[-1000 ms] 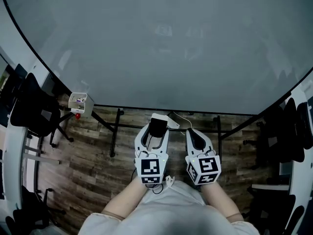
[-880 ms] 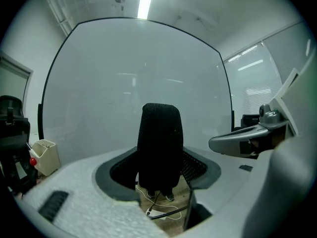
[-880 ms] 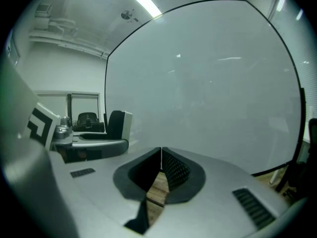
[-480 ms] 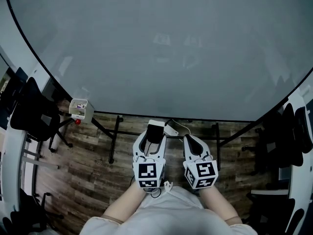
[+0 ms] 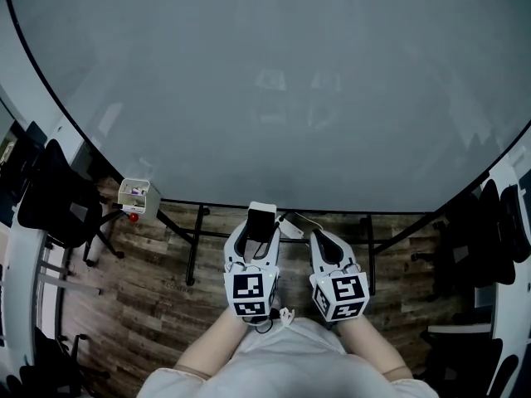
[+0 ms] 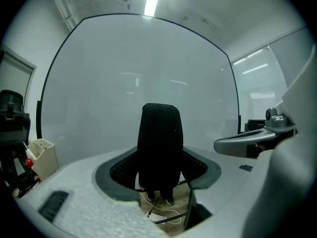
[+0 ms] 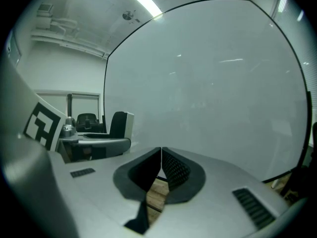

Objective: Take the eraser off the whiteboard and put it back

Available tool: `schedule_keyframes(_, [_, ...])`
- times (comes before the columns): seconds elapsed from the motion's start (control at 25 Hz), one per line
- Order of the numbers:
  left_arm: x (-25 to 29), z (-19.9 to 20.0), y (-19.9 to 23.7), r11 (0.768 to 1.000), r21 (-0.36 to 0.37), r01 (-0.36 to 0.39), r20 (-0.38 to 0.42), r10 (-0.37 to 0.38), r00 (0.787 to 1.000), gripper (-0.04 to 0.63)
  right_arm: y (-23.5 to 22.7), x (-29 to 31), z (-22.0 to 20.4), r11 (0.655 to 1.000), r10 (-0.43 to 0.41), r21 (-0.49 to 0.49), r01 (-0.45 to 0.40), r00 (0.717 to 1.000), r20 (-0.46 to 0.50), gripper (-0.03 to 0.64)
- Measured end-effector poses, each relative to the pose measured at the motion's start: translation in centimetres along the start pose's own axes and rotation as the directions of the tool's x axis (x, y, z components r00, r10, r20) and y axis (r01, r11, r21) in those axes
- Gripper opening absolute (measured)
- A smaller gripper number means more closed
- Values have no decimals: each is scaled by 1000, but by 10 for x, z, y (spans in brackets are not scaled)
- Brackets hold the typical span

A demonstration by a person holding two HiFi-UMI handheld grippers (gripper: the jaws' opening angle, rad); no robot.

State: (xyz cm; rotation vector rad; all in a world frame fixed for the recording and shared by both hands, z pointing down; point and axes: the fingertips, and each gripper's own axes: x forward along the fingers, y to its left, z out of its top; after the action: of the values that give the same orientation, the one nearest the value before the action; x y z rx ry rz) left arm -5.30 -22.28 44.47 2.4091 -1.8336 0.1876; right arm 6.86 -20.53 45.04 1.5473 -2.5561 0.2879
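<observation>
Eraser (image 6: 159,148), likely light, with a stiff body and a soft felt face, stands clamped by its two sides, a good place to hold it, in the left tongs (image 5: 258,234) before the whiteboard (image 5: 290,73), while the right tongs (image 7: 160,166) are closed and empty.

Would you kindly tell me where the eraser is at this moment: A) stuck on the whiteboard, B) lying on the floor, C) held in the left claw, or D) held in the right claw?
C: the left claw is closed on the eraser, whose black felt stands between its jaws, while the right claw is shut and empty.
</observation>
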Motion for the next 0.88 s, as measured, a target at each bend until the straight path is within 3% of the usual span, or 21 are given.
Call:
schedule_keyframes(0.48, [49, 52, 29, 998, 58, 14, 87, -19, 996, 253, -1, 44, 15, 1000, -24, -5, 24, 1000, 17, 28])
schedule_keyframes(0.88, [79, 84, 53, 998, 59, 8, 147, -17, 989, 253, -2, 80, 20, 999, -32, 2, 32, 999, 21, 28])
